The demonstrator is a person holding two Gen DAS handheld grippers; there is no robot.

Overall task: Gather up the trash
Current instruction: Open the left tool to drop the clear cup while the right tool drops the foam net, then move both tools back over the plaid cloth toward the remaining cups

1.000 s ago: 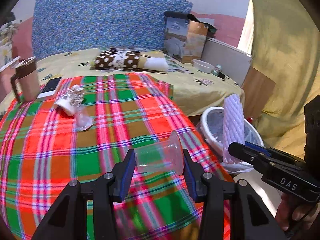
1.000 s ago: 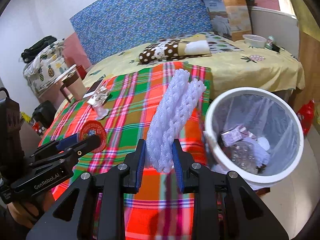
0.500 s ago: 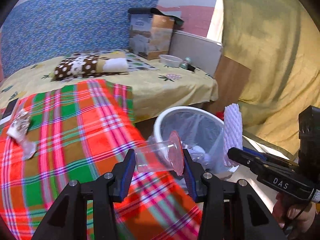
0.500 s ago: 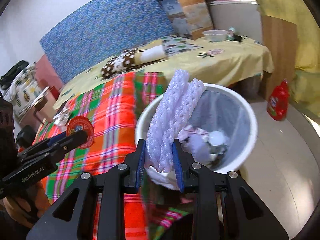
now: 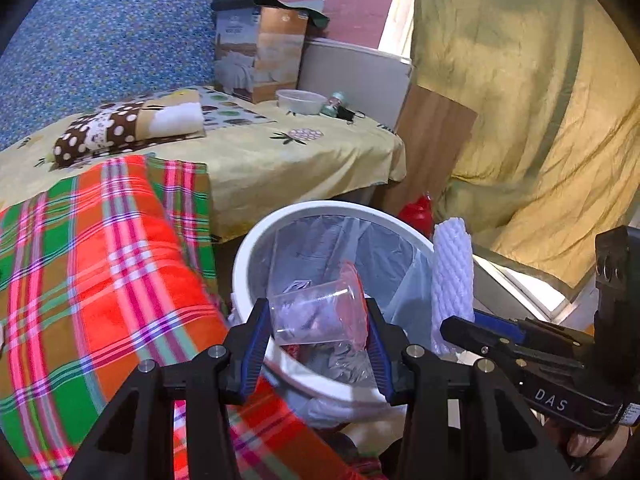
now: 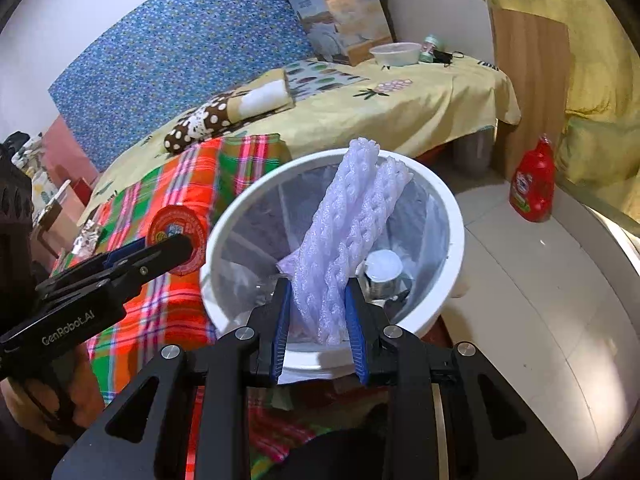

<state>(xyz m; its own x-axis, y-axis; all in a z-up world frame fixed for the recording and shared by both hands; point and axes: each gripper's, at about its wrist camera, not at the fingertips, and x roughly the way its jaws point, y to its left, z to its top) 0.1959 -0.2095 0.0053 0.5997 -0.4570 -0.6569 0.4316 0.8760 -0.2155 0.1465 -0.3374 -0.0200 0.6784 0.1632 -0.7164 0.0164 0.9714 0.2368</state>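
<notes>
Beside a bed (image 5: 280, 160) draped with a plaid blanket (image 5: 100, 280), a white lined trash bin (image 6: 452, 216) stands on the floor. Left tool (image 5: 318, 334) is clamped on a clear plastic cup (image 5: 316, 312), lying sideways with its red-lidded end to the right, over the bin's near rim. Right tool (image 6: 318, 320) pinches a white foam net sleeve (image 6: 348, 236), long axis pointing up and away, directly above the bin's opening. Both loads appear placed for release; the right one sits more centrally.

Blue patterned headboard (image 5: 100, 36), yellow bedsheet (image 5: 280, 160), plaid blanket (image 5: 100, 272), yellow curtain (image 5: 540, 100)
</notes>
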